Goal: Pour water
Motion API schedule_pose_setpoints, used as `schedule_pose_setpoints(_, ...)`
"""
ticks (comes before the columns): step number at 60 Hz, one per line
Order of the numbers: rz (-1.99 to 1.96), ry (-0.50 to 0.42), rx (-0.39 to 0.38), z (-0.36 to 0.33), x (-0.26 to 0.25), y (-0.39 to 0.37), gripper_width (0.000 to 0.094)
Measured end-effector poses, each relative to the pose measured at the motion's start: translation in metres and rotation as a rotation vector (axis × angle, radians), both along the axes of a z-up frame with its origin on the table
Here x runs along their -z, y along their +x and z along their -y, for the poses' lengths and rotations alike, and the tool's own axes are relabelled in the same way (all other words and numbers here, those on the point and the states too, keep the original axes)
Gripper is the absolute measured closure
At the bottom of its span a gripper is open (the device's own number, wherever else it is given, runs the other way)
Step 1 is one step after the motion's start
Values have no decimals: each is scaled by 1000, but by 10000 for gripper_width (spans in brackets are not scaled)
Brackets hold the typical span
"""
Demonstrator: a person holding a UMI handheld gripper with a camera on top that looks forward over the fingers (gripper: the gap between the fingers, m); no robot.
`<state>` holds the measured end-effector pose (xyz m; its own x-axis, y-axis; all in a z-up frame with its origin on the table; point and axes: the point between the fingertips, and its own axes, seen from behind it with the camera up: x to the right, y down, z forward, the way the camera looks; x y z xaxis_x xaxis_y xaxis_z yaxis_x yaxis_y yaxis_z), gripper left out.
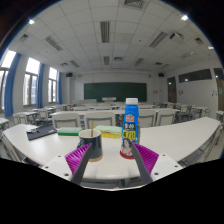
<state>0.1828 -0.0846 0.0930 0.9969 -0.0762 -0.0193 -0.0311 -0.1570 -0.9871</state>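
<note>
A plastic bottle (130,126) with a blue cap and a red and yellow label stands upright on the white table (185,138), just ahead of my right finger. A dark cup (90,142) stands to its left, just ahead of my left finger. My gripper (110,153) is open and empty. Its two fingers, with magenta pads (81,153), spread wide in front of the bottle and cup. Neither finger touches either object. I cannot see into the cup.
A yellow and green flat object (109,131) lies on the table behind the cup. A dark object (42,131) lies on the table at the left. Rows of desks and chairs and a green chalkboard (113,91) stand beyond.
</note>
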Motion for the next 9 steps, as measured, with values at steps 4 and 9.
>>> schedule_pose_setpoints(4, -28, 9, -20, 11, 10, -38, 86)
schedule_pose_setpoints(9, -52, 20, -47, 25, 21, -44, 84)
